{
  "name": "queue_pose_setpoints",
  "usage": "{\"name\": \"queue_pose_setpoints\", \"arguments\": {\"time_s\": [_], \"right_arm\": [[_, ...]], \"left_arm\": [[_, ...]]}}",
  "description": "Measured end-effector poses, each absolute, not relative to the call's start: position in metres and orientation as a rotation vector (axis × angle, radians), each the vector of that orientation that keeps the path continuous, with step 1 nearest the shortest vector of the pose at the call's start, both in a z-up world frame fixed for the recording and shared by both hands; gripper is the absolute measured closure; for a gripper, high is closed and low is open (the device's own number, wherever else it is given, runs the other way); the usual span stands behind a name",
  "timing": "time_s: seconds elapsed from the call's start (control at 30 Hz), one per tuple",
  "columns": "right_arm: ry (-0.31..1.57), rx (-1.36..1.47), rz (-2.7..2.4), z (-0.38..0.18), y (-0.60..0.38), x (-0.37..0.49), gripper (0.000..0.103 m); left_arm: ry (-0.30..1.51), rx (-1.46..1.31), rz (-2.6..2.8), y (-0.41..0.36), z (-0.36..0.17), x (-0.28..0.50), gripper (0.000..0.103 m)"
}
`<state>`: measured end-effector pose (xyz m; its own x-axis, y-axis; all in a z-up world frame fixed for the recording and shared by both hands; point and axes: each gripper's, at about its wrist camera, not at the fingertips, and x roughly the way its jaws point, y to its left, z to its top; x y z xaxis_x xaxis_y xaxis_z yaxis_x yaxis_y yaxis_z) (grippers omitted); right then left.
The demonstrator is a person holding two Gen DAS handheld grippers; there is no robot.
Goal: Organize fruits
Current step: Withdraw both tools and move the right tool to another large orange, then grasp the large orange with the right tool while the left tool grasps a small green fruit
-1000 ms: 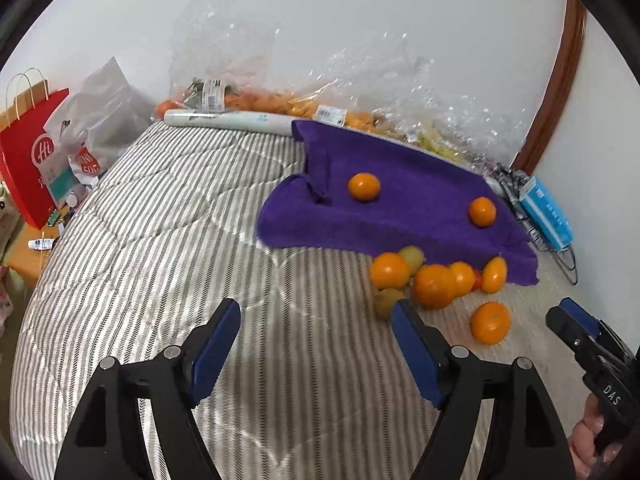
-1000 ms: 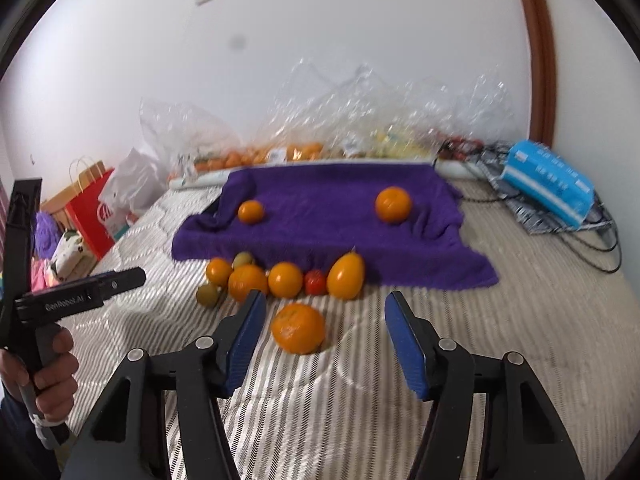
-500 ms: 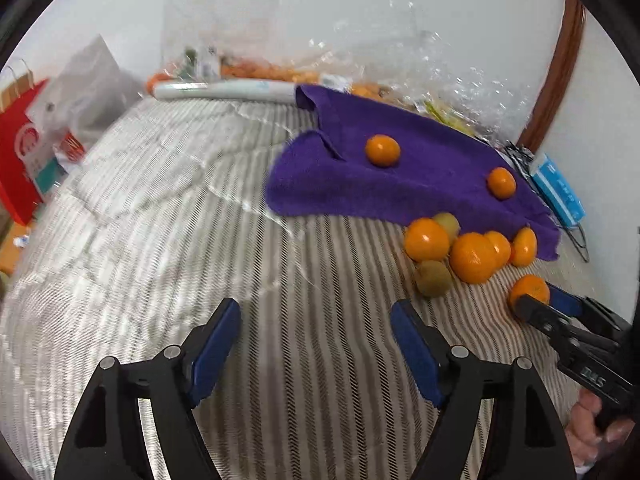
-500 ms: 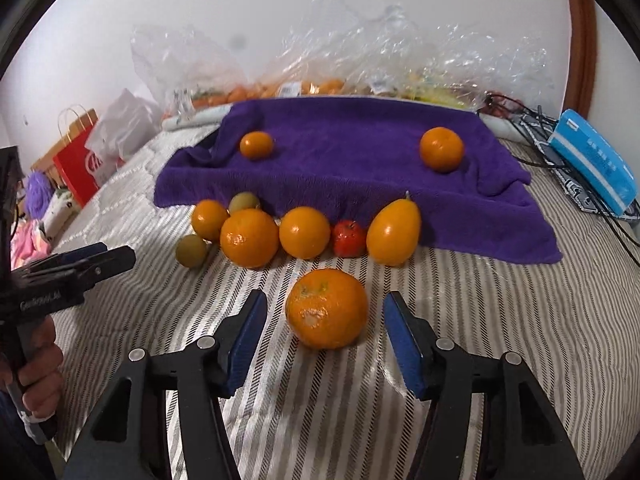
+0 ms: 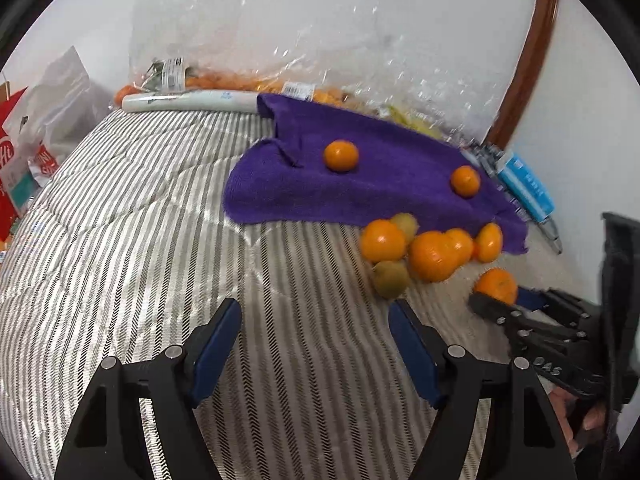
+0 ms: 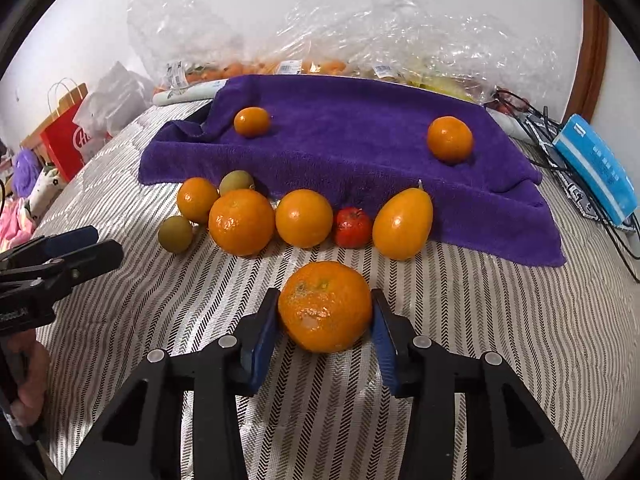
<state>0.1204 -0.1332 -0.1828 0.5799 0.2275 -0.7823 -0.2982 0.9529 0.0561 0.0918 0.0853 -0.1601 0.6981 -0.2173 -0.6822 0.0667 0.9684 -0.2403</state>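
Observation:
A big orange [image 6: 325, 306] lies on the striped bedspread [image 6: 500, 340], and my right gripper [image 6: 326, 300] is closing on it, both blue pads touching its sides. In the left wrist view that orange [image 5: 496, 285] shows at the tips of the right gripper [image 5: 500, 298]. My left gripper [image 5: 314, 312] hangs over bare bedspread, open with nothing between its fingers, jaws narrowing slightly. In the right wrist view the left gripper [image 6: 104, 244] sits at the left. A purple towel [image 6: 360, 148] carries two oranges [image 6: 251, 121] [image 6: 449, 138]. Along its front edge lie several oranges [image 6: 241, 222], a small red fruit [image 6: 353, 227], an oval yellow fruit [image 6: 403, 224] and green fruits [image 6: 175, 234].
Clear plastic bags [image 6: 340, 32] with more fruit line the wall behind the towel. A white roll [image 5: 188, 101] lies at the back left. A blue packet [image 6: 600, 168] and cables sit at the right edge. A red paper bag [image 6: 66, 140] stands off the left side.
My right gripper came down and forward to the big orange and its jaws narrowed until the pads reached it. The left gripper stayed roughly where it was and tilted a little.

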Motion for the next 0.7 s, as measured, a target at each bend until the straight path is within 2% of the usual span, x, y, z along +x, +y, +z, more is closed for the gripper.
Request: {"name": "queue_pose_setpoints", "arguments": {"time_s": [0.4,0.53,0.7], "right_arm": [[0.803,0.006,0.365,-0.167,-0.15,0.104,0.06],[0.784,-0.012,0.341,-0.165,-0.165,0.099,0.06],[0.779,-0.014,0.318,-0.165,-0.188,0.103,0.06]], "left_arm": [[0.764,-0.131,-0.197,0.07,-0.154,0.085,0.035],[0.792,-0.111,-0.165,0.063,-0.156,0.088,0.043],[0.801,-0.017,-0.174,0.03,-0.156,0.093,0.043]]}}
